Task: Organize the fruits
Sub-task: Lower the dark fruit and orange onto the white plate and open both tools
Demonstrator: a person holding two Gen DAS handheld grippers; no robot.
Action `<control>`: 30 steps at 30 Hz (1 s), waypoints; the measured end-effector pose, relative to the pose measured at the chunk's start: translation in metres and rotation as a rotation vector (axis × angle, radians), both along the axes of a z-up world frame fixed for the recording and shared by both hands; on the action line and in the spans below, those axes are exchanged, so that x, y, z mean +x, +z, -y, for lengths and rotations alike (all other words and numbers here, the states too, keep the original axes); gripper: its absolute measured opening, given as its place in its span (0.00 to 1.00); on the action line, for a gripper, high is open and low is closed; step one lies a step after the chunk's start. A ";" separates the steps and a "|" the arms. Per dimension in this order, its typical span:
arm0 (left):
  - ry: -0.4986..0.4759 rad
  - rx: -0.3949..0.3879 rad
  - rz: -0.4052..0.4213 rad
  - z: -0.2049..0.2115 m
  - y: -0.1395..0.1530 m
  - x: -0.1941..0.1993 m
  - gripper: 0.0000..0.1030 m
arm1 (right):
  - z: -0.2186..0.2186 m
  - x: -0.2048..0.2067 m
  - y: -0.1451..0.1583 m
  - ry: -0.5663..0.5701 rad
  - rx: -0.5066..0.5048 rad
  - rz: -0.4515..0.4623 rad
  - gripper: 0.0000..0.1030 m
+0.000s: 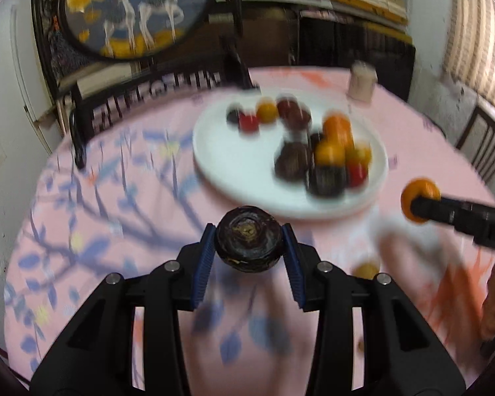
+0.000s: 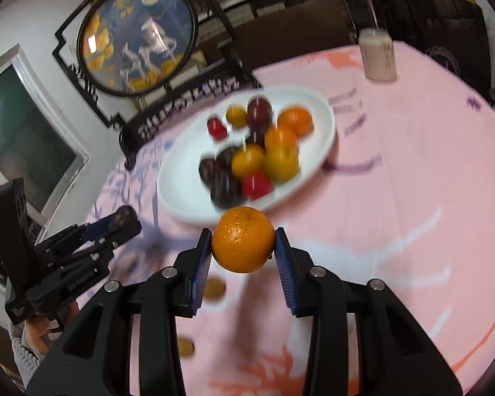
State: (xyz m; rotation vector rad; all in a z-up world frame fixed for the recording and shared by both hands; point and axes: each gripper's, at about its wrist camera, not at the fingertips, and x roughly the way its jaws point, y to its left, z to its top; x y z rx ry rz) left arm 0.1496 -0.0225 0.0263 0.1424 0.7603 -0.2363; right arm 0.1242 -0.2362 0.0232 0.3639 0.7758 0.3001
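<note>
My left gripper point(image 1: 249, 247) is shut on a dark brown round fruit point(image 1: 249, 242) and holds it above the pink tablecloth, just short of the white plate point(image 1: 221, 178). My right gripper point(image 2: 243, 242) is shut on an orange point(image 2: 243, 239), also near the plate's point(image 2: 181, 204) front rim. The plate carries several oranges, red fruits and dark fruits. The right gripper with its orange point(image 1: 419, 203) shows at the right of the left wrist view. The left gripper point(image 2: 122, 221) shows at the left of the right wrist view.
A round pink tablecloth point(image 2: 412, 165) covers the table. A pale cylindrical container point(image 2: 378, 54) stands at the far edge. A round decorative screen point(image 2: 135, 39) on a dark stand is behind the plate. Small yellowish fruits point(image 2: 214, 288) lie on the cloth below my grippers. A chair point(image 1: 485, 145) stands at the right.
</note>
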 end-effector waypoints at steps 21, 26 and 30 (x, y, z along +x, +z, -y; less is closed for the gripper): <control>0.103 0.010 0.089 0.021 -0.017 0.085 0.64 | -0.027 0.095 -0.009 -0.020 -0.108 0.055 0.41; 0.078 0.056 0.151 0.032 -0.010 0.073 0.69 | -0.020 0.088 -0.006 -0.033 -0.103 0.069 0.45; 0.077 0.076 0.172 0.033 -0.008 0.069 0.70 | -0.015 0.083 -0.002 -0.034 -0.089 0.071 0.45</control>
